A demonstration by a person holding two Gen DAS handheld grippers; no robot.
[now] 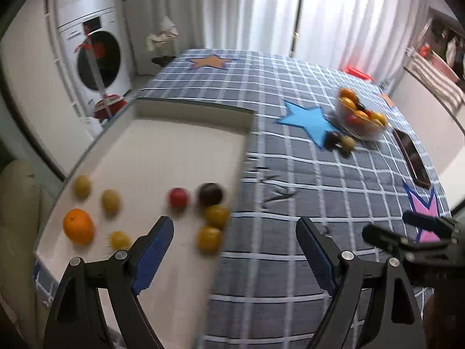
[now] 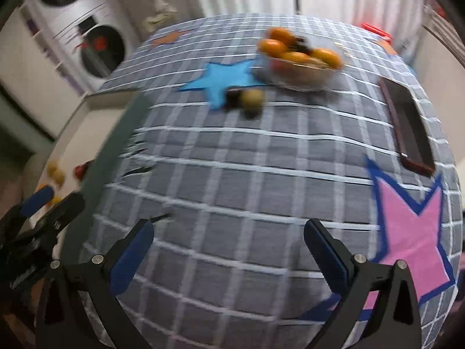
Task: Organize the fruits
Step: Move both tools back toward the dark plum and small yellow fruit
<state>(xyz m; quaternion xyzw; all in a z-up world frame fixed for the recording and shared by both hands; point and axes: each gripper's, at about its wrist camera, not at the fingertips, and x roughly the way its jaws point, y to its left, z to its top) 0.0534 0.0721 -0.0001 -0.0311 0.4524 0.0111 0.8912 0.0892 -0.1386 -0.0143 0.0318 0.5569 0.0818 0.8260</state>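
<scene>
Right, both grippers hang above the table with nothing between their fingers. The left gripper (image 1: 235, 232) has its jaws spread wide and empty, straddling the right edge of the white tray (image 1: 162, 133). In that tray lie an orange (image 1: 78, 226), four small yellow fruits such as the one at (image 1: 110, 200), a red fruit (image 1: 178, 197), a dark plum (image 1: 210, 193) and another yellow fruit (image 1: 217, 215) touching it just below. The right gripper (image 2: 229, 232) is likewise wide open and holds nothing, poised over the grey checked tablecloth (image 2: 232, 157), with a pink star patch (image 2: 407, 232) just to its right. Further back stands the glass bowl (image 2: 299, 78), heaped with oranges and a dark fruit; motion blur hides the finer detail. Just in front of the bowl, on the cloth beside the blue star patch (image 2: 221, 81), sit two loose fruits touching each other: a dark one (image 2: 232, 97) and a yellowish one (image 2: 252, 99). A dark narrow tray (image 2: 407, 122) lies along the right side of the table.
</scene>
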